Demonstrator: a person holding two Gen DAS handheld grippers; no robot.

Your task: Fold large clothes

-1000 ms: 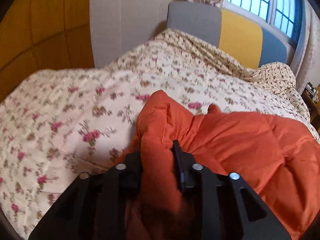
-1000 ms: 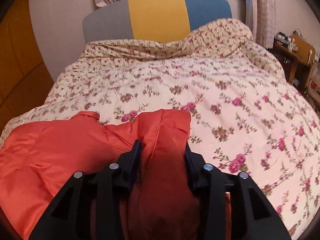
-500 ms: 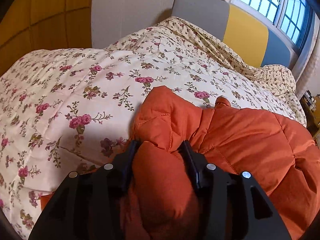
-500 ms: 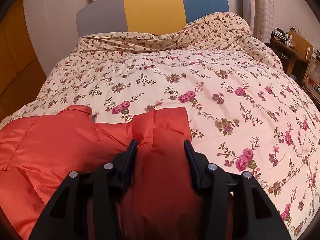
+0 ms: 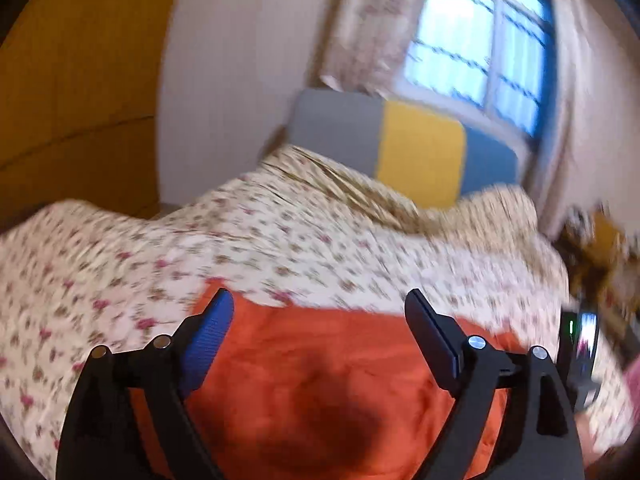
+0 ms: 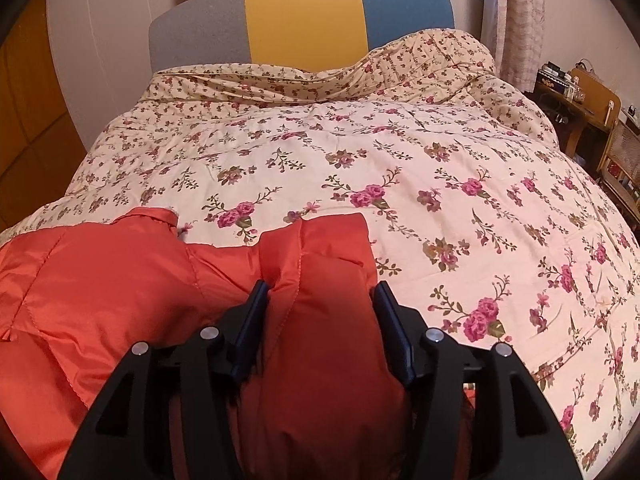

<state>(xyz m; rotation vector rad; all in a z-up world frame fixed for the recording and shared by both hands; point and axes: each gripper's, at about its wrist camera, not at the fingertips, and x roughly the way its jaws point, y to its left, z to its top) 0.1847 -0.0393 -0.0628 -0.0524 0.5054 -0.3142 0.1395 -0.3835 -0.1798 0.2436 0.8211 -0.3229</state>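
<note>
A puffy orange jacket (image 6: 120, 280) lies on the near part of a bed with a floral quilt (image 6: 400, 152). In the right wrist view a thick fold of it bulges between the fingers of my right gripper (image 6: 320, 285). Those jaws are opening, and both pads still touch the fabric. The left wrist view is blurred by motion. My left gripper (image 5: 320, 300) hangs above the orange jacket (image 5: 328, 380), its jaws opening wide, and nothing sits between the blue-padded left finger (image 5: 212, 336) and the right one.
A grey, yellow and blue headboard (image 6: 304, 16) stands at the far end, under a curtained window (image 5: 480, 52). A yellow wardrobe (image 5: 80, 100) is on the left. A wooden desk with clutter (image 6: 576, 96) stands right of the bed. A dark device (image 5: 580, 352) shows at the right.
My left gripper has let go of the jacket fold, opened wide and risen, so it now looks more level toward the headboard. The right gripper's fingers have spread a little around their fold.
</note>
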